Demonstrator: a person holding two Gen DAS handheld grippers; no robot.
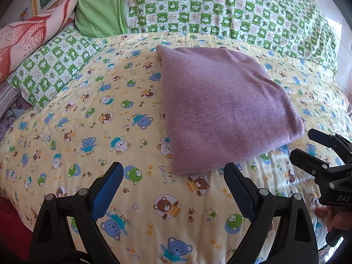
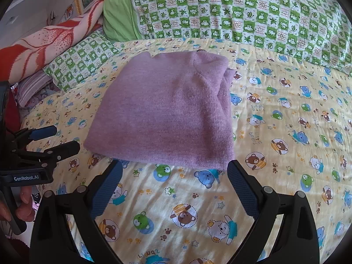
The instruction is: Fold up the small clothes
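A purple knitted garment lies folded into a compact rectangle on the yellow bear-print bedspread; it also shows in the right wrist view. My left gripper is open and empty, hovering just short of the garment's near edge. My right gripper is open and empty, also just in front of the near edge. In the left wrist view the right gripper sits by the garment's right corner. In the right wrist view the left gripper sits by its left corner.
A green checked quilt and a green pillow lie along the back. A red-and-white blanket and a green checked pillow sit at the left. The yellow bedspread stretches to the right.
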